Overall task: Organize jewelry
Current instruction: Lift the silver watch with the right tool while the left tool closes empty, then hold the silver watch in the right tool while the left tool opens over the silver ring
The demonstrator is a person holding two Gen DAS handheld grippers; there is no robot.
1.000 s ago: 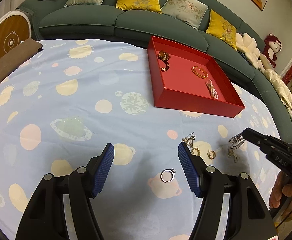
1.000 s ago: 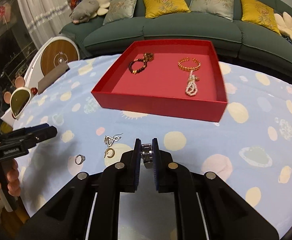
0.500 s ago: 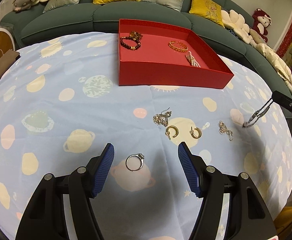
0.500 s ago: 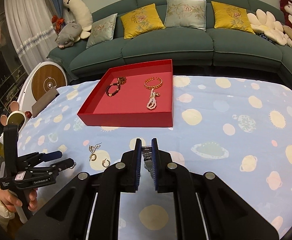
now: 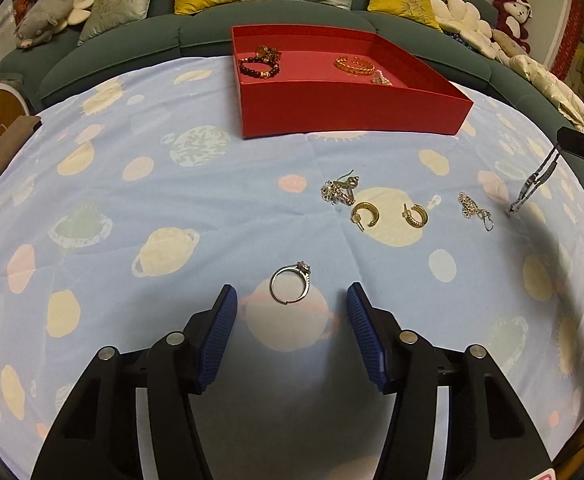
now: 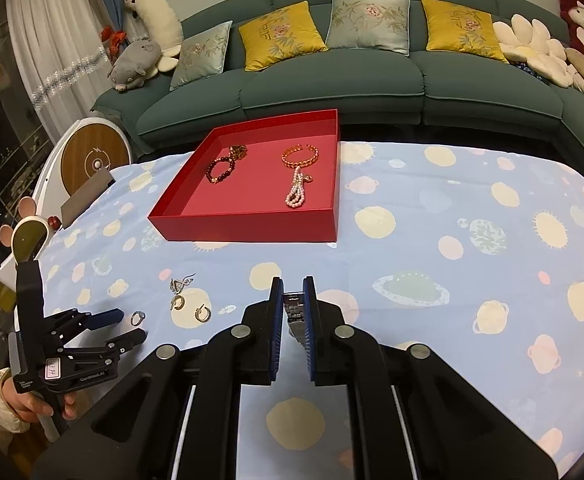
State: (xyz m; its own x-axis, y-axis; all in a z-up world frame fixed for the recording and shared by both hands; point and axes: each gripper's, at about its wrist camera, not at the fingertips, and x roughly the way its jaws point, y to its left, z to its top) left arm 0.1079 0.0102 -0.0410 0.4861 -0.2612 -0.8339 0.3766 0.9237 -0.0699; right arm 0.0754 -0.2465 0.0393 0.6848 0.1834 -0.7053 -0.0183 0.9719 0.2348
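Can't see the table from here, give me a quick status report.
Left gripper open, jaws just narrowing around silver ring, not touching. Right gripper shut on metal watch band. Path to red tray unobstructed.

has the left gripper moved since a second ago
Yes. The left gripper has come closer to the silver ring, jaws narrowing but still open around it.

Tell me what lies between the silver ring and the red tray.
In the left wrist view, earrings lie on the cloth between the silver ring and the red tray.

Green cushioned sofa [image 6: 332,80], curtained window [image 6: 48,40]
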